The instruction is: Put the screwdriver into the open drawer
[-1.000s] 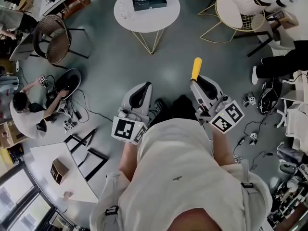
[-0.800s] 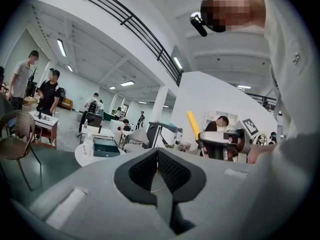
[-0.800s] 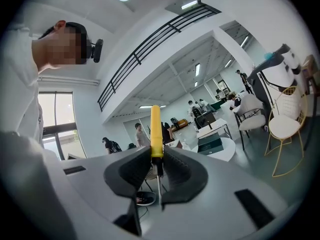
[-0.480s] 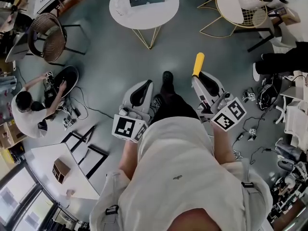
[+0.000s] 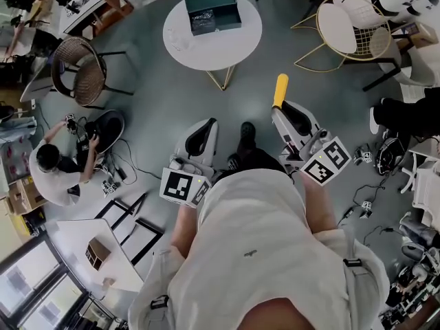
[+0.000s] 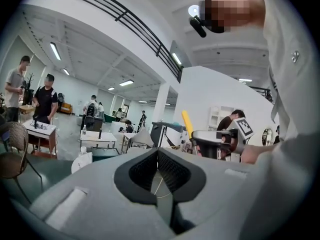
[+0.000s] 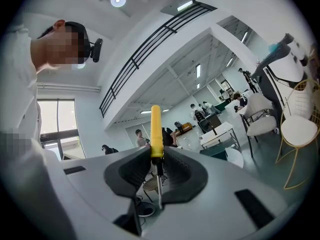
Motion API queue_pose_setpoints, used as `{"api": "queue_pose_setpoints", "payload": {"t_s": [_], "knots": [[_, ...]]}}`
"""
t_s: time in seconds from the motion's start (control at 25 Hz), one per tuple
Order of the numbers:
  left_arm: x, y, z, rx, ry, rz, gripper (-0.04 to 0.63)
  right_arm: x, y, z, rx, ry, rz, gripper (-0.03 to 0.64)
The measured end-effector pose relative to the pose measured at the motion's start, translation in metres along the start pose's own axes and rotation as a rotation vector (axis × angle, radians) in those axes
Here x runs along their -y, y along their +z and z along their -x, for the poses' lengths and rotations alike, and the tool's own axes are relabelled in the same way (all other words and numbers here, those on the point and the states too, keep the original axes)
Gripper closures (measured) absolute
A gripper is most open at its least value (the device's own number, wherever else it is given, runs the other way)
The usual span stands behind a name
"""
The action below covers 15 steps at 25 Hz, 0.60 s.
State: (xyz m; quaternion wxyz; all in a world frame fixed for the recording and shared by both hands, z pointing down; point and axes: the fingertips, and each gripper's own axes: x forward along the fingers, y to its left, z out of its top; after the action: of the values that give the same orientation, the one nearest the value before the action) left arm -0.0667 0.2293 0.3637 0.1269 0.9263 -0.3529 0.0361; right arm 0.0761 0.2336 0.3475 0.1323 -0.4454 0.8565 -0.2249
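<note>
Right gripper view shows the right gripper (image 7: 157, 159) clamped on the screwdriver (image 7: 156, 126). Its pads pinch the base of the yellow handle, which sticks out past the tips, while the thin shaft runs back between the jaws. Left gripper view shows the left gripper (image 6: 158, 156) with its jaws together on nothing.

In the head view the drawer (image 5: 213, 9), a teal box that seems open on top, sits on the round white table (image 5: 206, 47) at top centre, well apart from both grippers. The step in hand looks like the carry across the floor.

To do it well, the clamp should be firm, since the grip is on a narrow part and the tool could pivot. The handle should come in over the drawer's near wall before lowering, so the long tool goes in lengthwise rather than bridging the rim.

Room is good straight ahead, with grey floor lying open between grippers and table. A wire chair (image 5: 350, 29) at upper right and a woven chair (image 5: 79, 64) at upper left stand off that line. A seated person (image 5: 55, 177) is at mid left, well aside.
</note>
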Motion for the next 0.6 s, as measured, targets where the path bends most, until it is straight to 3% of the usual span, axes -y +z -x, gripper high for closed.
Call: {"api": "queue_pose_setpoints", "payload": {"t_s": [0.32,0.6], "knots": [[-0.003,0.015,-0.056,-0.004,0.009,-0.01,0.584,0.045,0.03,-0.023,0.013,0.052,-0.008,0.532],[-0.002,0.017,-0.074,-0.017,0.028,0.009,0.584,0.065,0.037,-0.034,0.002,0.072,-0.018,0.532]]}}
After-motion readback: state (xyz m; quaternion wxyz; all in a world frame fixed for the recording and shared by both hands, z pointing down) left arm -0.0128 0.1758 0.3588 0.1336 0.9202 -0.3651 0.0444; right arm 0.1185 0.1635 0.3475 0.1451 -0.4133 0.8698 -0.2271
